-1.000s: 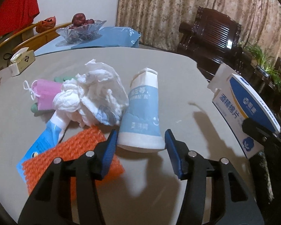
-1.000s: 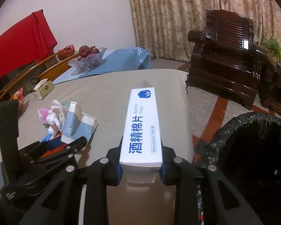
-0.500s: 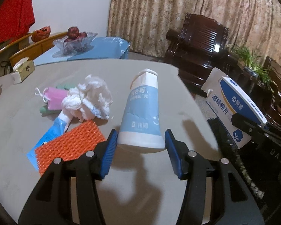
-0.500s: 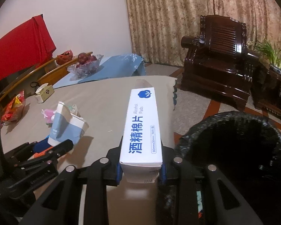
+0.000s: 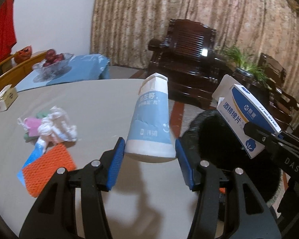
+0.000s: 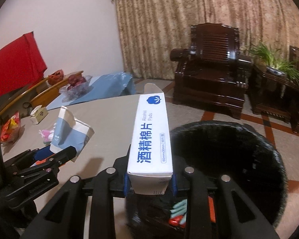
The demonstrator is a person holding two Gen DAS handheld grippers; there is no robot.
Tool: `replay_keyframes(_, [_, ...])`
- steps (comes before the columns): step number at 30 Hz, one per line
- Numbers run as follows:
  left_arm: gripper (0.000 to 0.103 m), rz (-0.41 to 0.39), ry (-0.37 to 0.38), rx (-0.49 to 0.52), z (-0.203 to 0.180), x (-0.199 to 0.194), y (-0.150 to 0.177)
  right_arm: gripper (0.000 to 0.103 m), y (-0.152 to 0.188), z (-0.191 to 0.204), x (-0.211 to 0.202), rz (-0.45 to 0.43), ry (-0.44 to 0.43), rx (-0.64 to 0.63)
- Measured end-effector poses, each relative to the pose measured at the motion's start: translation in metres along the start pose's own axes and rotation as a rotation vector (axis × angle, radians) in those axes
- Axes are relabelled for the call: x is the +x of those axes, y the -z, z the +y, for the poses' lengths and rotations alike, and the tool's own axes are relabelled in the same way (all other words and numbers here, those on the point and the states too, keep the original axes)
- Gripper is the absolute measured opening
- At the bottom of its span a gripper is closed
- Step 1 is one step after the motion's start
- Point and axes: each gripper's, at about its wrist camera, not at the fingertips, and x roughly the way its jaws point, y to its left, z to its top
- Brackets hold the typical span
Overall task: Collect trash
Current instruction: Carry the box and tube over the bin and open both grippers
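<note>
Risk sits mainly with the black-lined trash bin (image 6: 229,159), which lies just ahead of and below the right hand-held gripper (image 6: 149,181); that gripper is clamped on one end of a long alcohol pads box (image 6: 151,135), so the box sticks far forward. If let go before the whole box is over the opening, I judge its far end could catch the rim and tip onto the floor. The left hand-held gripper (image 5: 147,157) grips the wide base of a blue-and-white paper cup (image 5: 151,119), whose crumpled top points away from it. The cup tapers and the paper is soft, so it may slide out forward or crush further. The two grippers are close together, the right one just to the right of the left, and could knock each other over the bin.

A grey table (image 5: 93,103) lies under and left of the left gripper. Left of it remain an orange mesh pad (image 5: 47,169), a blue sachet (image 5: 29,159), crumpled white tissue (image 5: 57,125) and a pink mask (image 5: 32,126), still to be collected. Farther off stand a tissue box (image 5: 7,97) and a glass fruit bowl (image 5: 51,61). Beyond are patterned curtains (image 6: 189,20), a dark wooden armchair (image 6: 211,69) and a green plant (image 6: 277,59).
</note>
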Motion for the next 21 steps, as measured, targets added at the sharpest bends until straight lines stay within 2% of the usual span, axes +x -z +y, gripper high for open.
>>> replay_keyframes(15, [0.051,0.023,0.158,0.110,-0.101,0.026,0.006,0.030,0.023,-0.093,-0.043,-0.005,0.173,0.087])
replay_keyframes(21, [0.051,0.038,0.180,0.135,-0.129,0.043,0.009,0.030,0.030,-0.115,-0.042,0.013,0.206,0.109])
